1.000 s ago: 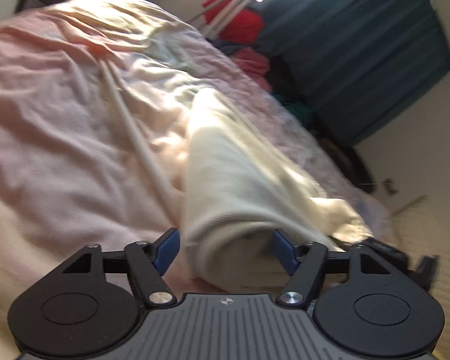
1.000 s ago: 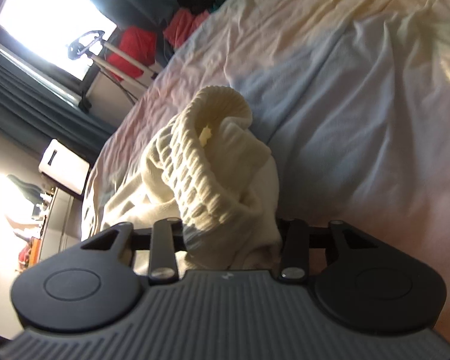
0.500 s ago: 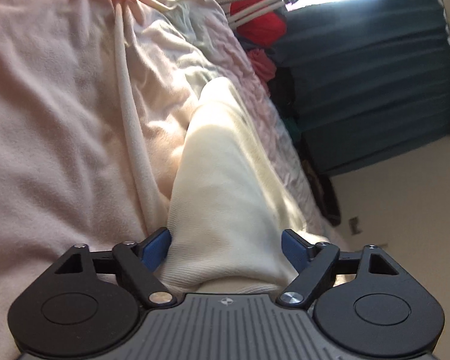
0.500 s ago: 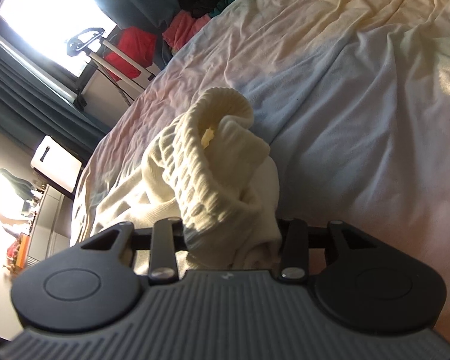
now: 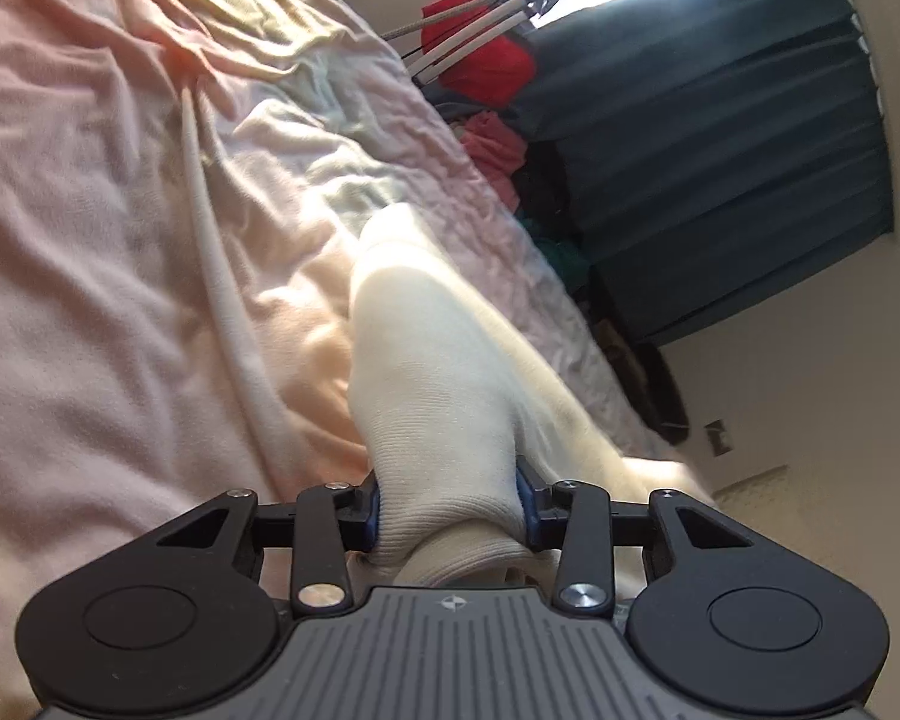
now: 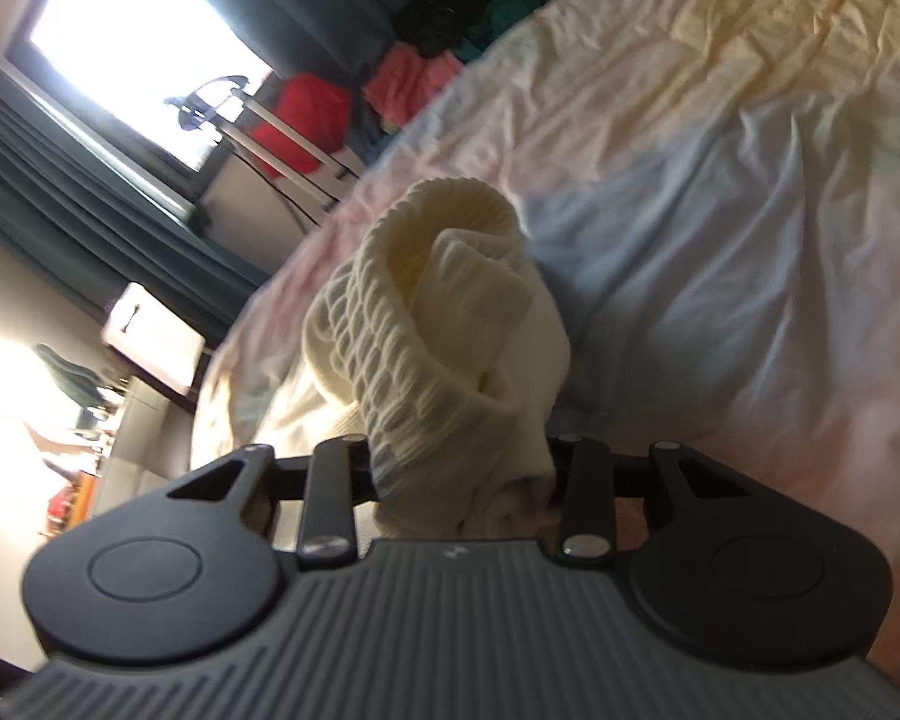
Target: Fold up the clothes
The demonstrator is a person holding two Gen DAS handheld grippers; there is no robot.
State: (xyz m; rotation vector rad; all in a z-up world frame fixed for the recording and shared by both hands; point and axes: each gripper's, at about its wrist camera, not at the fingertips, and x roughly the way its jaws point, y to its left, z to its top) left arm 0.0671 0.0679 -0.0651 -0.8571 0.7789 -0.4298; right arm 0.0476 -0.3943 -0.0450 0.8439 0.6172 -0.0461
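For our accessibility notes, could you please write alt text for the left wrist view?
The left gripper is shut on a cream sweater, which stretches away from it across a rumpled pink bedspread. Beyond the bed hang dark teal curtains beside a bright window, with red clothes heaped below it.

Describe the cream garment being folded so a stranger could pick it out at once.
Start at the bed with its wrinkled pastel sheet, near the dark teal curtains. The cream knit garment lies on it, each end clamped in a hand-held gripper: left, right. Unlike the red and pink clothes piled by the window, it is pale, with a chunky ribbed cuff.
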